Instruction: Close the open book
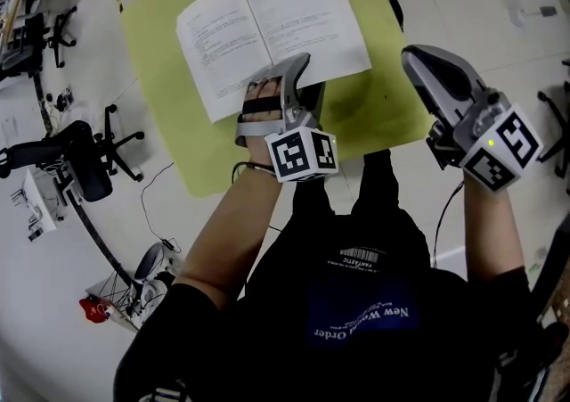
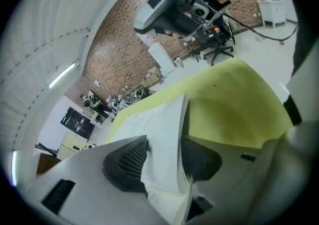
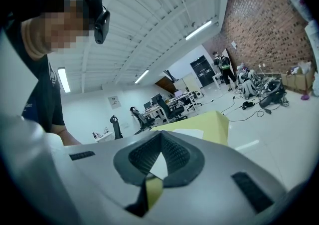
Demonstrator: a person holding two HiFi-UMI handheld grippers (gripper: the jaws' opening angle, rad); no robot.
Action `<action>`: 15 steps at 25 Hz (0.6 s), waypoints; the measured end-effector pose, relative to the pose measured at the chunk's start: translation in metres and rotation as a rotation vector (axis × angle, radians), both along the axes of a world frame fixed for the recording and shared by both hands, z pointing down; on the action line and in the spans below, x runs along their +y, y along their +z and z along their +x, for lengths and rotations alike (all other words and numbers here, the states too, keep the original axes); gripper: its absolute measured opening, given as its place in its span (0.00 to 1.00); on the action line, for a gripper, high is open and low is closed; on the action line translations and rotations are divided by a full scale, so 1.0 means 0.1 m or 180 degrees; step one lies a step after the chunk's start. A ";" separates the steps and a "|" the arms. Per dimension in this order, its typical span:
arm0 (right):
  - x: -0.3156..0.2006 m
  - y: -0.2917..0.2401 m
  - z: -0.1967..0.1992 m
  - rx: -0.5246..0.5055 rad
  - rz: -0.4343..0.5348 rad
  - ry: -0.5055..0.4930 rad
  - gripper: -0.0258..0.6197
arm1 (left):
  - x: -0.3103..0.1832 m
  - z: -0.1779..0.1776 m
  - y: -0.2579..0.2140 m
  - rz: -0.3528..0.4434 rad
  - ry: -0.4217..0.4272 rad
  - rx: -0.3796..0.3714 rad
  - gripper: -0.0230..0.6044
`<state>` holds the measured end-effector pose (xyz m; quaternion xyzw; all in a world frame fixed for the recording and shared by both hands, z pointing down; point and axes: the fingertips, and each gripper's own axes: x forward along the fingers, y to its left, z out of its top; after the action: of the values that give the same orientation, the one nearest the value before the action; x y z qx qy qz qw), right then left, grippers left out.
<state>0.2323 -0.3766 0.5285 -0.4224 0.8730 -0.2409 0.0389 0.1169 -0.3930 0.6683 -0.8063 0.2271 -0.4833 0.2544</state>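
- Yellow-green tabletop [image 1: 156, 61]: carries the open book; bare surface shows on both sides of the pages.
- Open book [image 1: 267, 26]: lies face up near the middle of the tabletop, with its spine running away from the person and a printed page on either side.
- Left gripper [image 1: 301, 66]: reaches over the book's near edge, at the foot of the right-hand page close to the spine. In the left gripper view its jaws stand partly closed around a raised sheaf of pages. One pad [image 2: 127, 161] lies against the printed face and the other against the far side, so the paper is pinched.
- Right gripper [image 1: 417, 60]: held right of the book and apart from it, near the tabletop's right edge. Its fingertips [image 3: 144, 156] meet, and nothing is held between them.
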 end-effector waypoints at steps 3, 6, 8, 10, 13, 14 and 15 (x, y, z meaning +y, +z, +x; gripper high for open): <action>-0.01 -0.02 -0.02 0.0016 -0.0015 -0.0026 0.02 | -0.02 -0.01 -0.14 -0.0126 -0.0132 0.0359 0.34; -0.02 -0.08 -0.07 0.0033 -0.0016 -0.0074 0.02 | -0.04 -0.03 -0.33 -0.0256 -0.0277 0.0741 0.34; -0.04 -0.15 -0.12 0.0046 -0.0016 -0.0118 0.02 | -0.05 -0.04 -0.45 -0.0323 -0.0372 0.0955 0.34; -0.05 -0.21 -0.16 0.0062 -0.0016 -0.0169 0.02 | -0.05 -0.06 -0.56 -0.0392 -0.0459 0.1160 0.34; -0.05 -0.25 -0.20 0.0095 -0.0013 -0.0243 0.02 | -0.03 -0.11 -0.66 -0.0540 -0.0634 0.1530 0.34; -0.05 -0.24 -0.21 0.0104 -0.0017 -0.0261 0.02 | -0.03 -0.13 -0.67 -0.0590 -0.0699 0.1644 0.34; -0.06 -0.23 -0.24 0.0114 -0.0024 -0.0279 0.02 | -0.03 -0.17 -0.68 -0.0631 -0.0757 0.1741 0.33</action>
<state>0.2083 -0.3825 0.5052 -0.3880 0.8903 -0.2381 0.0111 0.0999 -0.3958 0.6004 -0.8951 0.3315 -0.2947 0.0457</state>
